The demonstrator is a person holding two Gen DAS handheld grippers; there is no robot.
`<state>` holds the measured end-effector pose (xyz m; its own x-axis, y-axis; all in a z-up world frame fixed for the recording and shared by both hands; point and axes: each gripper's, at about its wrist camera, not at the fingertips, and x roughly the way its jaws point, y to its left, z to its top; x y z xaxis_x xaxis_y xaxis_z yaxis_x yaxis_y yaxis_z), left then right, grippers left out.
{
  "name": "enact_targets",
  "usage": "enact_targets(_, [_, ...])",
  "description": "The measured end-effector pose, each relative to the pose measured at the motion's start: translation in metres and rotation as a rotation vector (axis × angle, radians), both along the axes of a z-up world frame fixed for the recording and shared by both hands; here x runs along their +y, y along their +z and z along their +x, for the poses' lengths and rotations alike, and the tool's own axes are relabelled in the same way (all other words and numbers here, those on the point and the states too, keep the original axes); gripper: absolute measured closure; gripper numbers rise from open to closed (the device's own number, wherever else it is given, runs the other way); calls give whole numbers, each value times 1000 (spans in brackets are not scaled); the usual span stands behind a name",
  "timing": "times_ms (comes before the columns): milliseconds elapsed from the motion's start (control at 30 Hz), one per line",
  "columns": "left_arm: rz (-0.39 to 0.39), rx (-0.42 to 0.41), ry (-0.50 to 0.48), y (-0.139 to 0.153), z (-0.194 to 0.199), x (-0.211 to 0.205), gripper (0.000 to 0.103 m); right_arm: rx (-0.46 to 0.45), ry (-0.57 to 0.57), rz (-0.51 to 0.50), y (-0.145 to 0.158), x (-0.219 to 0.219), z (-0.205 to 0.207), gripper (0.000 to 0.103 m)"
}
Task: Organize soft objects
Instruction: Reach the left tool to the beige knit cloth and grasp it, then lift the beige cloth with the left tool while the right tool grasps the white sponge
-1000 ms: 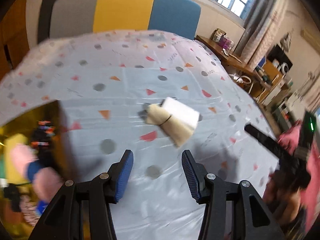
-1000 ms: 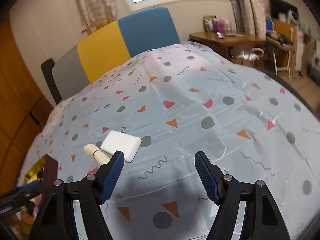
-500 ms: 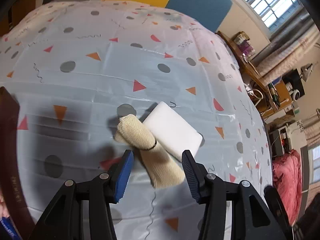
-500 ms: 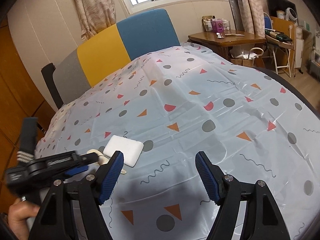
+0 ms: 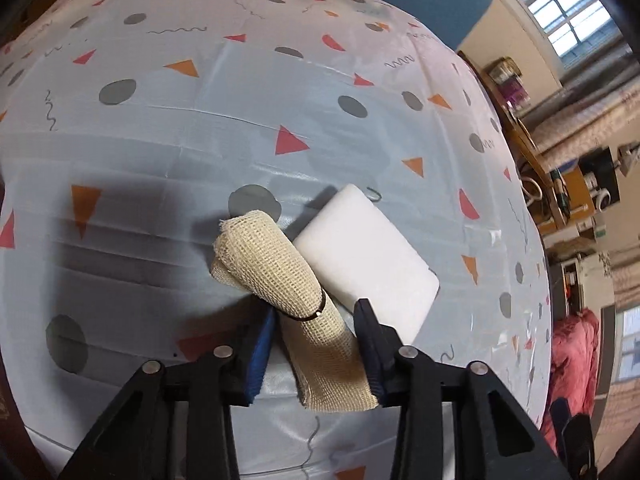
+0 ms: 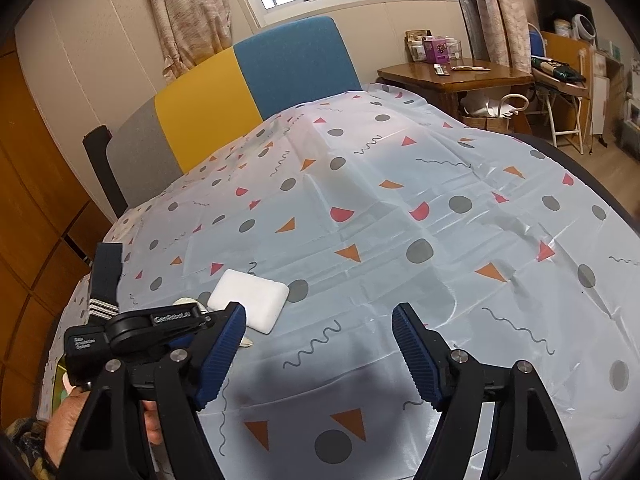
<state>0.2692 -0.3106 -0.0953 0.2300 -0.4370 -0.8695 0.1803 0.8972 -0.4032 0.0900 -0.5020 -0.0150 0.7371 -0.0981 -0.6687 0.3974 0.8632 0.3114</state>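
Note:
A beige mesh cloth roll, bound by a thin ring, lies on the patterned tablecloth. A white sponge block lies touching its right side. My left gripper is low over the table with its open jaws either side of the roll's near end, not pressing it. In the right wrist view the sponge shows at the left, with the left gripper's body in front of the roll. My right gripper is open and empty above the tablecloth.
A chair with grey, yellow and blue back panels stands behind the table. A wooden side table with small items is at the far right. Wooden panelling is on the left.
My left gripper has moved forward and down from beside a yellow bin, so the cloth roll now lies between its jaws. The right gripper has hardly moved.

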Motion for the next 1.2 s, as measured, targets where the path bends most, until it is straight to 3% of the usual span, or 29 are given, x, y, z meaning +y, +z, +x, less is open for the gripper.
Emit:
enact_targets(67, [-6, -9, -22, 3, -4, 4, 72, 6, 0, 3, -1, -1, 1, 27])
enact_targets(333, [29, -87, -197, 18, -60, 25, 77, 38, 8, 2, -7, 0, 2, 27])
enact_targets(533, [41, -65, -246, 18, -110, 48, 80, 73, 31, 1, -14, 5, 5, 27])
enact_targets(600, [78, -98, -262, 15, -126, 54, 80, 87, 46, -11, -17, 10, 6, 27])
enact_targets(733, [82, -137, -255, 11, -131, 58, 80, 109, 85, -35, -22, 19, 10, 27])
enact_targets(967, [35, -99, -227, -1, -121, 63, 81, 138, 216, -34, -28, 40, 24, 27])
enact_targets(1033, [32, -97, -234, -2, -121, 63, 81, 150, 257, -72, -28, 46, 35, 22])
enact_targets(1100, [36, -100, -241, -4, -121, 61, 81, 159, 324, -122, -27, 53, 55, 10])
enact_targets(1200, [14, -90, -234, -7, -119, 64, 81, 200, 434, -193, -29, 64, 90, 8])
